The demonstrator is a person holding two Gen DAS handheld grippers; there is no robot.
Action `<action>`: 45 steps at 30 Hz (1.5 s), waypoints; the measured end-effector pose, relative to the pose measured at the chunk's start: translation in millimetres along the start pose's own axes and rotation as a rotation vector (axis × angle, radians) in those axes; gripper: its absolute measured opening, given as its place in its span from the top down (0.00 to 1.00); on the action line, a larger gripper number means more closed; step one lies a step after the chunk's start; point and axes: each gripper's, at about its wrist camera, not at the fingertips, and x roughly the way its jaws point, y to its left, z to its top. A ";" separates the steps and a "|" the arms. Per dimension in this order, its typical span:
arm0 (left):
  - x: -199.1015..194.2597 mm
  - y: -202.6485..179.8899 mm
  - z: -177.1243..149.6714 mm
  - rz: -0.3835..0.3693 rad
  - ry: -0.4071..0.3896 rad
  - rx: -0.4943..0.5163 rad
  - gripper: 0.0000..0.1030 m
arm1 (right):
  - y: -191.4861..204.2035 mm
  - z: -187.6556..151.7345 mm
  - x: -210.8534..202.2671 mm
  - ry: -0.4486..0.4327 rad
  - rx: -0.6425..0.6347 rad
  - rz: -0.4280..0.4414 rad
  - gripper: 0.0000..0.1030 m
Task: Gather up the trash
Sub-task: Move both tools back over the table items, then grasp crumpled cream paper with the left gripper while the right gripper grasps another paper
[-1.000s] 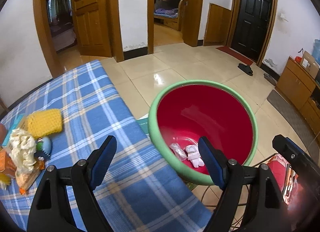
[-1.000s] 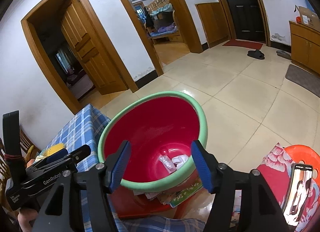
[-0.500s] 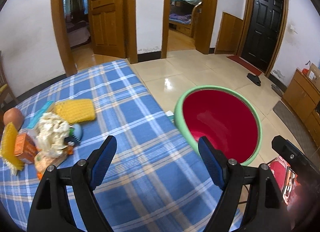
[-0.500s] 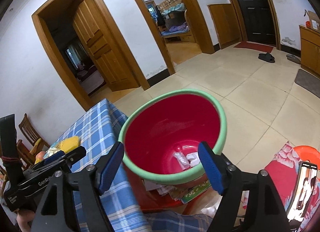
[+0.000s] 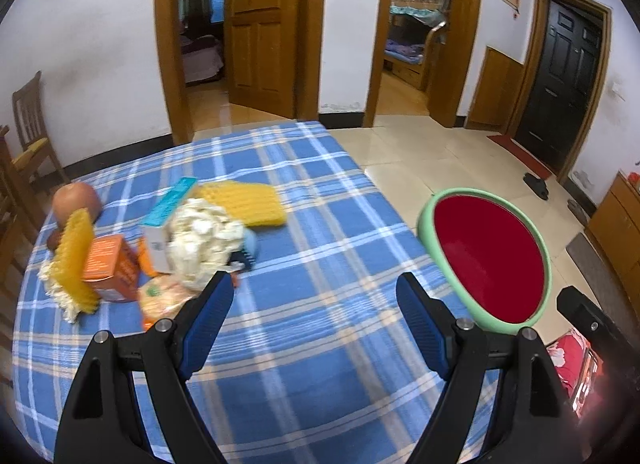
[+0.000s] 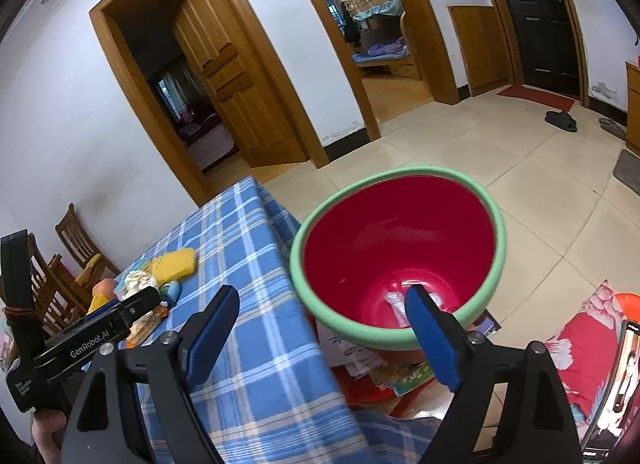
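Left tongs (image 5: 316,320) spread empty, right tongs (image 6: 324,328) just widened, empty, red basin (image 6: 400,248) mouth-up

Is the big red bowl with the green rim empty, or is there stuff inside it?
Not empty. The red bowl with the green rim has a few small pale wrappers lying at its bottom, seen from the right wrist.

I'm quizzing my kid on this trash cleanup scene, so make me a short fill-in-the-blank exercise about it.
1. The bin is red inside with a ____ rim.
2. The cloth on the table is checked white and ____.
3. The jaws of the left gripper hold ____.
4. The yellow sponge lies on the ____.

Missing words: green; blue; nothing; table
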 end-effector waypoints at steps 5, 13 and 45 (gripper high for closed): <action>-8.3 20.4 -2.0 0.025 -0.012 -0.032 0.20 | 16.3 -2.9 2.4 0.012 -0.028 0.013 0.16; -20.3 57.6 -3.9 0.082 -0.032 -0.079 0.19 | 42.6 -9.8 10.9 0.040 -0.070 0.041 0.15; -29.1 222.8 -34.4 0.318 -0.010 -0.317 0.19 | 163.2 -22.2 70.9 0.144 -0.272 0.178 0.06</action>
